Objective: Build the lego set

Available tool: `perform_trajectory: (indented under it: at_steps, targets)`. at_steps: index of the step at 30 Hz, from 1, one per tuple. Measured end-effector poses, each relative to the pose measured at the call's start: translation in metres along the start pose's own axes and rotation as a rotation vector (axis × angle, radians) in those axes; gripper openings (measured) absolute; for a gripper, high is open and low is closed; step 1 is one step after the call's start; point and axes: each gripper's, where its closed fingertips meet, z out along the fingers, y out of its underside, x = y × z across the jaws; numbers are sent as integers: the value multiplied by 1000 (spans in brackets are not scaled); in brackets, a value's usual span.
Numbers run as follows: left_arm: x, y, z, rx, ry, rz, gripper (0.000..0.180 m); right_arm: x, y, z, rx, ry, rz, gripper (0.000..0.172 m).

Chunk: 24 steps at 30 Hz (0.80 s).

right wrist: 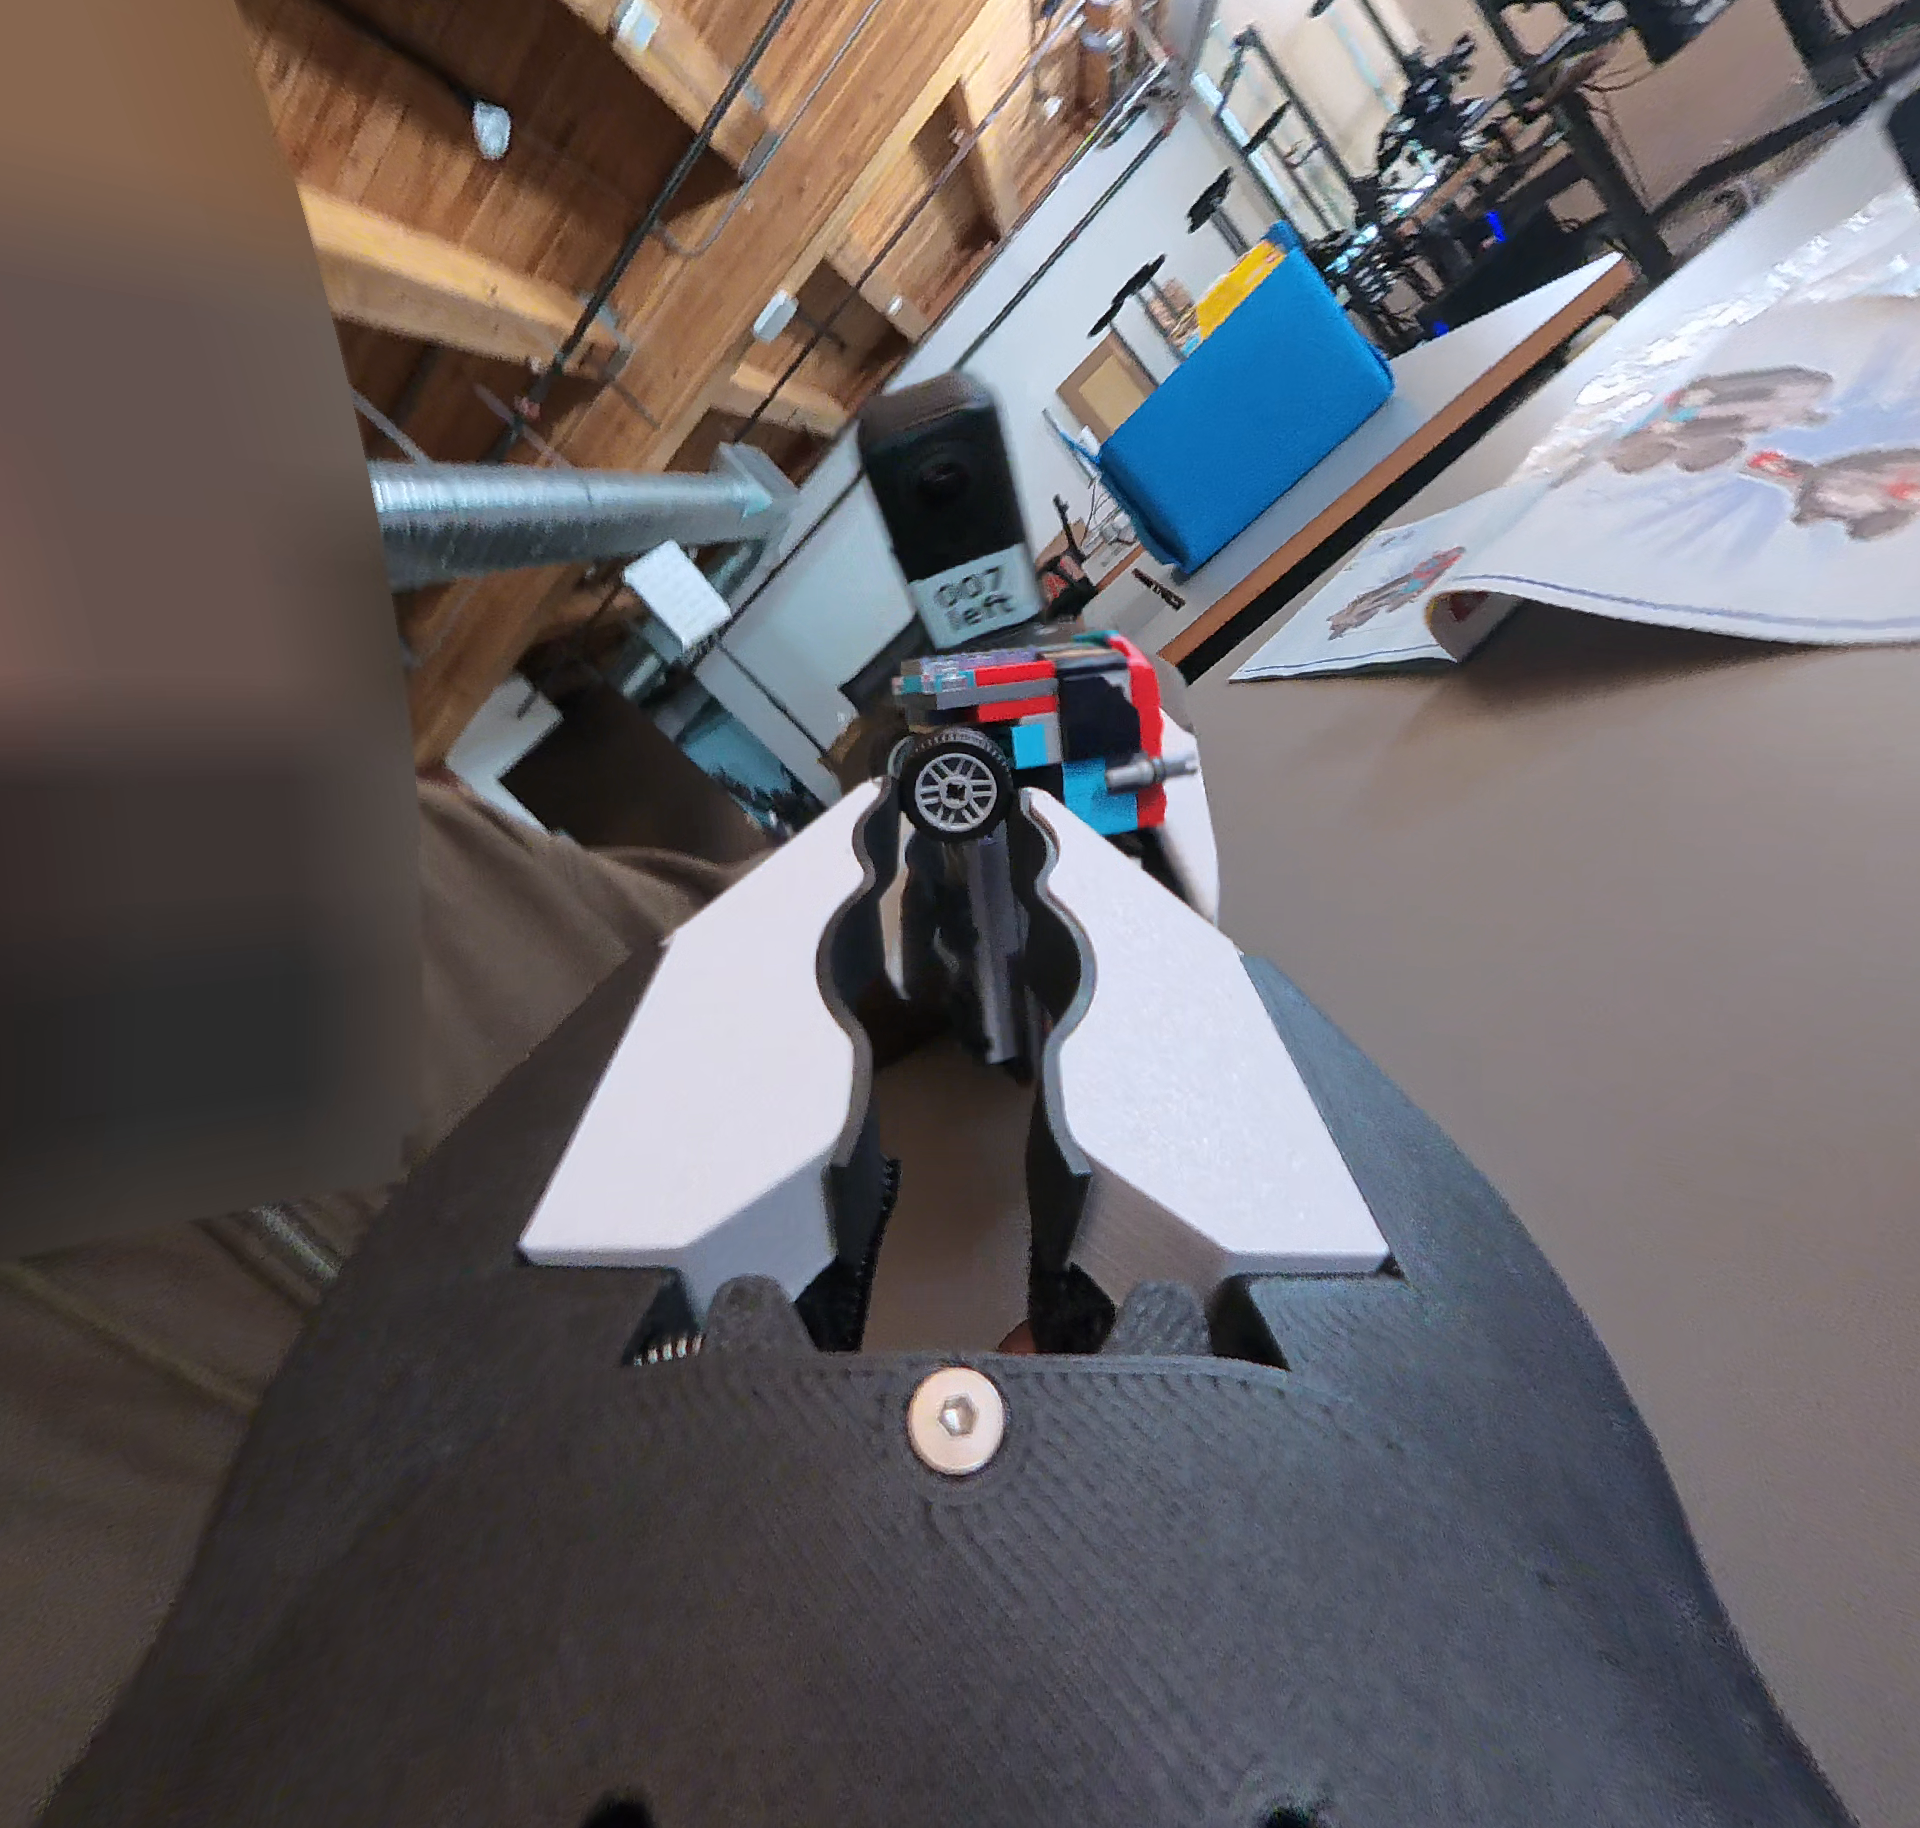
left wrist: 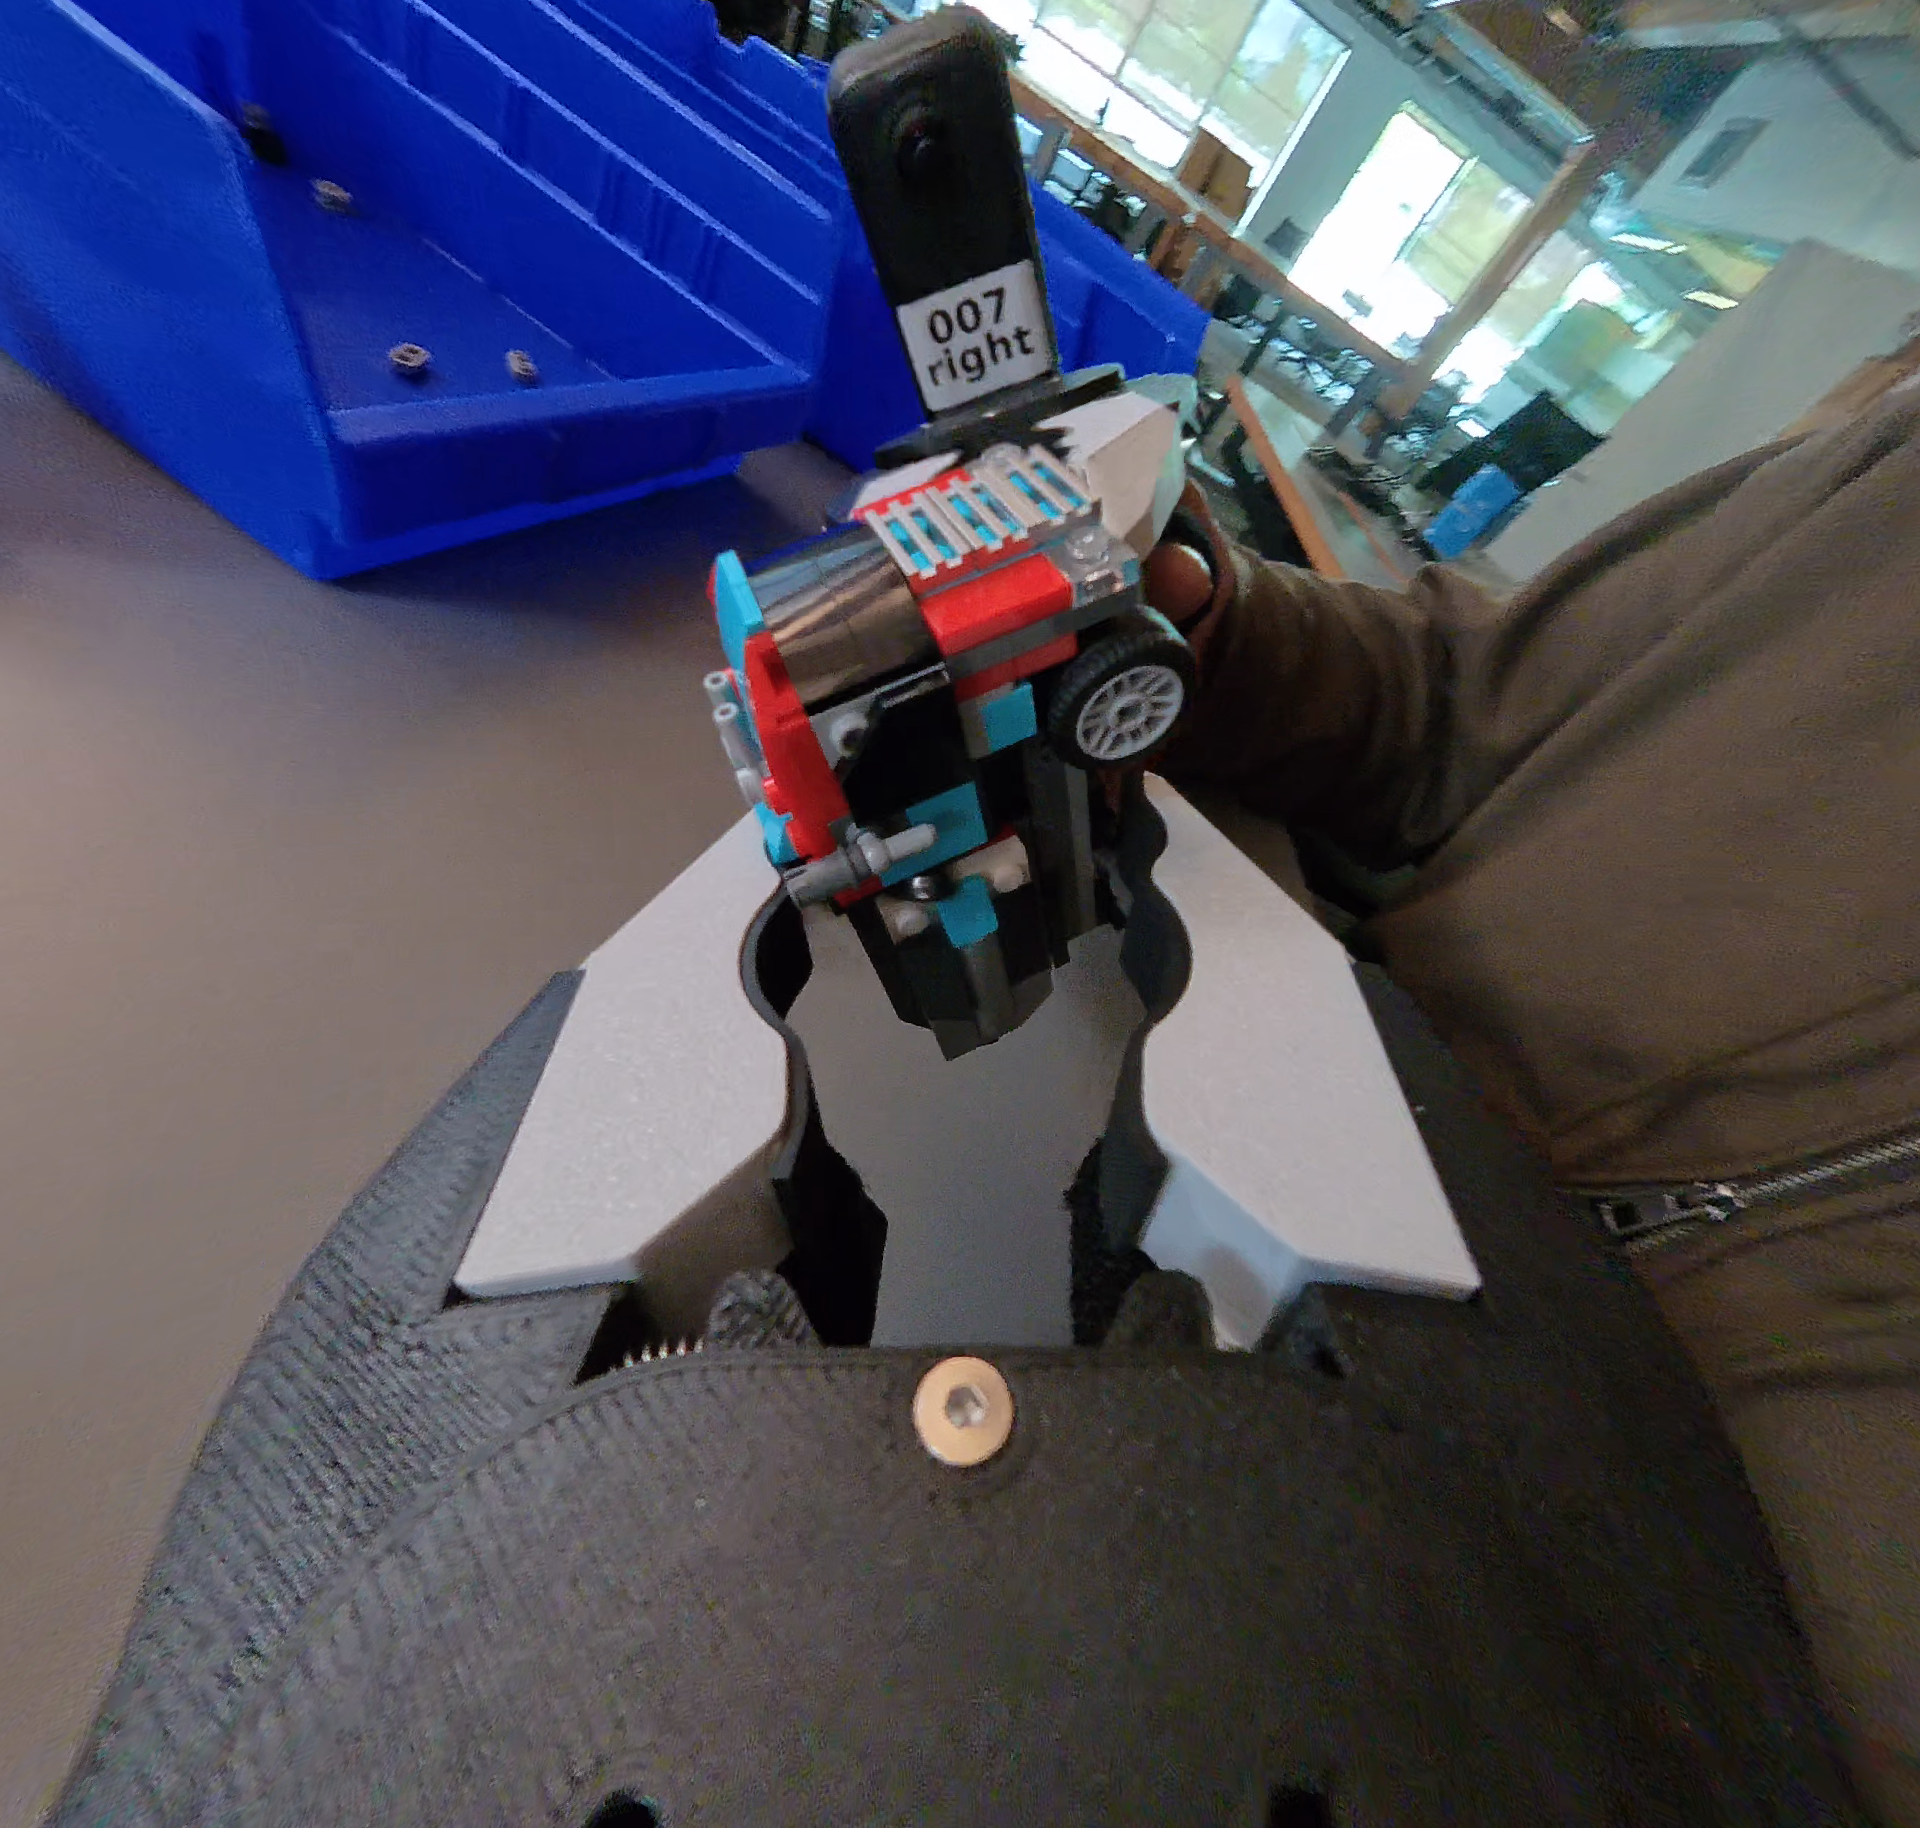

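Both claws on brick truck (left wrist: pixel 935 718)

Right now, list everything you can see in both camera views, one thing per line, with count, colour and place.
toy brick car: one, red, turquoise, black and grey, held up above the table between both tools
wheel: one visible, black tyre with grey spokes, between the right tool's fingertips
storage bins: at least two, blue, on the table beyond the left tool
small parts: a few, dark grey, on a bin floor
instruction booklet: one, white with pictures, open on the table
table: one, grey-brown
box: one, blue, on a far bench
sleeve: olive-brown, with a zip
left tool: one, black with light grey fingers, around the car's black end
right tool: one, same colours, at the wheel
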Motion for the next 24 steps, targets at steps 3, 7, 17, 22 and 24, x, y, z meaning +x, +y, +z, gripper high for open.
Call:
perform_trajectory:
  at_steps: [3,7,17,22,24]
  targets:
    - [9,2,1,-3,84,-53,60,-7,3,0,-37,-12,-68,21]
    - [18,5,2,-16,158,-98,60,-15,8,0,-82,-25,-141,22]
    - [15,6,3,-35,113,-43,60,-15,13,-4,-109,-42,-118,21]
    - [13,8,4,-39,101,-22,61,-12,13,-6,-126,-1,-152,21]
    - [13,7,3,-36,97,0,61,-13,13,-6,-132,15,-182,21]
